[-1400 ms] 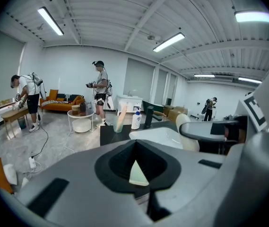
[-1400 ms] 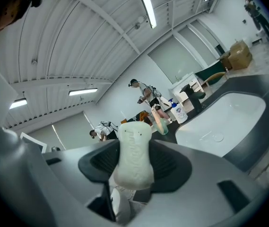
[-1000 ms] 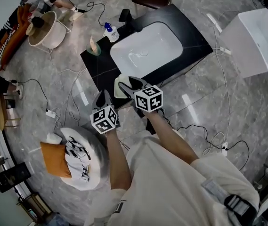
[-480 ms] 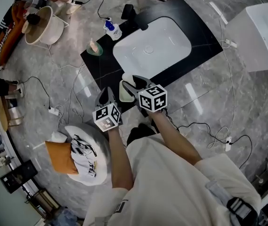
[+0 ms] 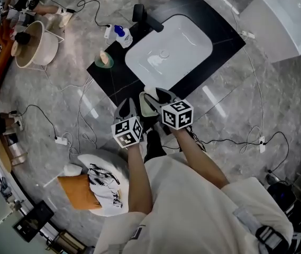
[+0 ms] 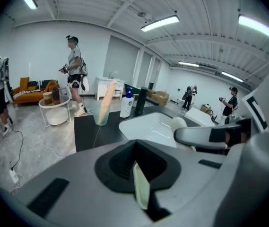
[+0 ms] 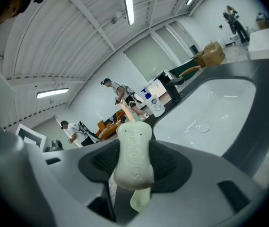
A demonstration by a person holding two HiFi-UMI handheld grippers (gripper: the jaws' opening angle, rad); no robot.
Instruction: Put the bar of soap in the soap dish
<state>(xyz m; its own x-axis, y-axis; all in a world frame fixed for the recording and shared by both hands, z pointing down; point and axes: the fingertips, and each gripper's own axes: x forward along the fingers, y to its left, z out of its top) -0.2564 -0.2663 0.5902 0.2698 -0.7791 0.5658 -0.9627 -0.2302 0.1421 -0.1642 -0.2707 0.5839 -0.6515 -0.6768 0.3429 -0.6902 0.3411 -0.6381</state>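
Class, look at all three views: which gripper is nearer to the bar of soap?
Right. The right gripper is shut on the bar of soap. The left gripper is just to the soap's left, shut and empty.

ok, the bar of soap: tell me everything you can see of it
The bar of soap is pale off-white, a waisted oval, matte and waxy-looking, with embossed lettering too soft to read. It stands on end, clamped between the jaws of the right hand-held gripper, with its top past them. It is held about over the black counter's near edge, short of the white basin.
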